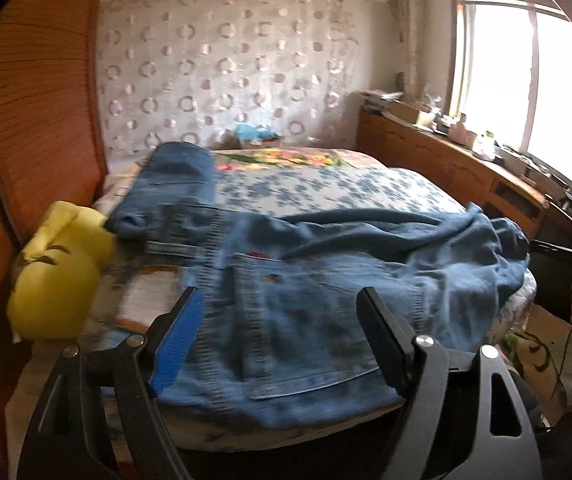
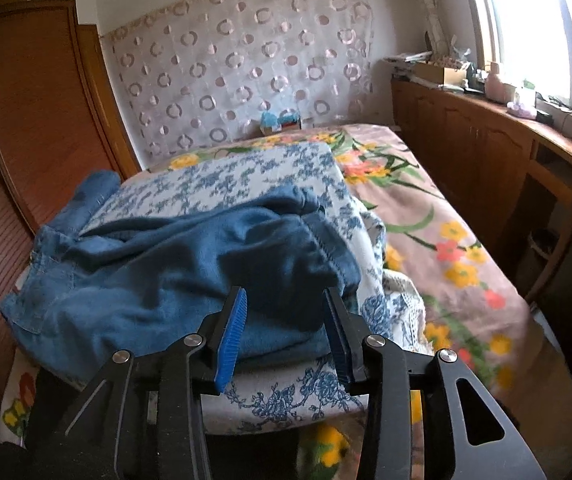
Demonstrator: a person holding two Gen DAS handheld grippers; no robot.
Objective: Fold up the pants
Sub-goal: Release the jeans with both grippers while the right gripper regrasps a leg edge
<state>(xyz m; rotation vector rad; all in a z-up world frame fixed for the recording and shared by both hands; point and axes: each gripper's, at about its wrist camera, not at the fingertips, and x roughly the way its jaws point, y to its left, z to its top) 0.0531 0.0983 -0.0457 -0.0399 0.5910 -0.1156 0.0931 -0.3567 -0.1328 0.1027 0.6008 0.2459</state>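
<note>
Left gripper (image 1: pixel 281 334): jaws stood wide, jeans (image 1: pixel 326 280) lay between, untouched, apparently released.
Right gripper (image 2: pixel 283 334): jaws part-open, unpinched fold between.

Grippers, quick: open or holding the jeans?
Left gripper: open, over the jeans, holding nothing.
Right gripper: open, jeans edge between its fingers, not clamped.

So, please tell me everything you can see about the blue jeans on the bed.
The jeans are blue denim with visible seams, a back pocket and a small red tag. They lie crumpled, not yet neatly folded, on a blue-flowered white blanket at the near end of the bed. One leg stretches away toward the wardrobe side; the rest is bunched in soft folds. The left gripper stands open above the pocket area, and the right gripper is open around the near edge, not pressing it.
</note>
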